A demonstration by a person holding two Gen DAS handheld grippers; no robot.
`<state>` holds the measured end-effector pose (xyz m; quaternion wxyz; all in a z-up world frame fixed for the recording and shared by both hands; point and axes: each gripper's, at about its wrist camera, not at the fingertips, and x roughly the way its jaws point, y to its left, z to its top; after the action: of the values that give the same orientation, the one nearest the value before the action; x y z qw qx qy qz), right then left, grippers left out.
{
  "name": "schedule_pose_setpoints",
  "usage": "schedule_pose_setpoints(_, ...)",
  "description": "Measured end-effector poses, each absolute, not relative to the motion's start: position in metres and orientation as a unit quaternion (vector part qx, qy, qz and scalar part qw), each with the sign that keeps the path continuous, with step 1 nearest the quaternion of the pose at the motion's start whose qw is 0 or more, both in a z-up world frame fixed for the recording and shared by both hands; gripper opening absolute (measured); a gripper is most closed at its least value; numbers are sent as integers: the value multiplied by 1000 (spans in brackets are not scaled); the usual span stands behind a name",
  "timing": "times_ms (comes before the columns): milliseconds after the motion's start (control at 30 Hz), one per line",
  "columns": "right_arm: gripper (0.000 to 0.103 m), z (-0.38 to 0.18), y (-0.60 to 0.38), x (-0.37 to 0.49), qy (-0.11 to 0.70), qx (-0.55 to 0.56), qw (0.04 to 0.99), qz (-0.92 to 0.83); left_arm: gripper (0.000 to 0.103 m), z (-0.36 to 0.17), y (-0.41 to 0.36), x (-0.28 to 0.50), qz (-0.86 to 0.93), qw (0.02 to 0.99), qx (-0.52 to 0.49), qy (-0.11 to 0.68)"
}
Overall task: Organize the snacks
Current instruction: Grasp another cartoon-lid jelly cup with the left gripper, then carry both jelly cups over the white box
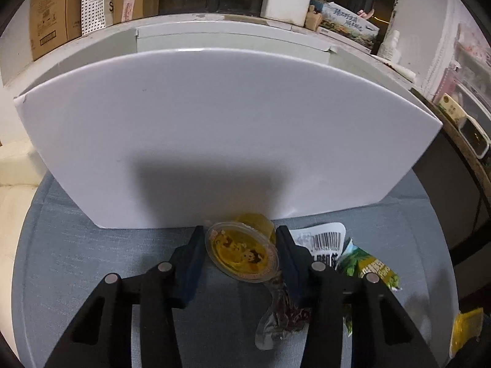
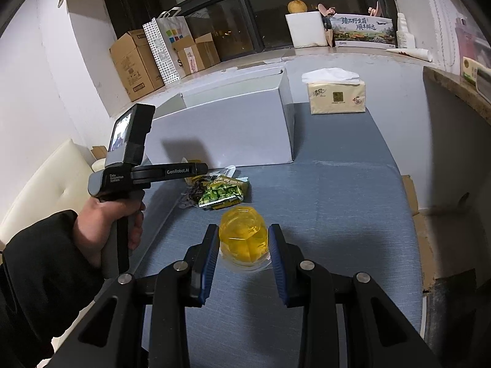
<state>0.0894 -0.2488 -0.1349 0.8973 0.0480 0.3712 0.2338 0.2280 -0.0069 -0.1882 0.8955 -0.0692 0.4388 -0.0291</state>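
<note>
Table: blue-grey cloth surface filling the middle and lower part of both views.
White box: open-topped, upper centre of the left wrist view, its near wall facing the left gripper; in the right wrist view it sits upper centre-left.
Tissue pack: upper right of the right wrist view, well apart from the snacks.
Snack pile: green packet, left of centre in the right view; in the left view it lies at lower right, just beside a white barcode packet and a crumpled dark wrapper.
Left jelly cup: tipped on its side, printed lid towards the camera, bottom centre, near the foot of the box wall.
Left gripper: fingers either side of this cup, close against it; I cannot tell whether they are clamped.
Right jelly cup: yellow, standing lid-down on the cloth, lower centre.
Right gripper: fingers flank the cup, seemingly touching both sides; firm grasp uncertain.
Key relation: the box lies straight ahead of and above the left cup, so the left hand is nearer; likely next is a lift over the wall.
Left hand: lower left of the right view, fist round the handle, gripper level, pointing towards the box.
</note>
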Motion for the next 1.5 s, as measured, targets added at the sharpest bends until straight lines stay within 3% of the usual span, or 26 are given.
schedule_pose_setpoints(733, 35, -101, -207, 114, 342, 23, 903, 261, 50, -89, 29, 84, -108, 932, -90, 335)
schedule_pose_setpoints(1167, 35, -31, -154, 232, 302, 13, 914, 271, 50, -31, 62, 202, -93, 946, -65, 303)
schedule_pose_setpoints(1433, 36, -54, -146, 302, 352, 28, 901, 251, 51, -53, 67, 274, -70, 935, -56, 343)
schedule_pose_setpoints(1467, 36, -59, -147, 306, 363, 30, 899, 245, 56, -59, 67, 279, -70, 930, -58, 355)
schedule_pose_setpoints(1500, 45, -63, -149, 309, 368, 33, 899, 237, 64, -64, 67, 284, -68, 927, -57, 365)
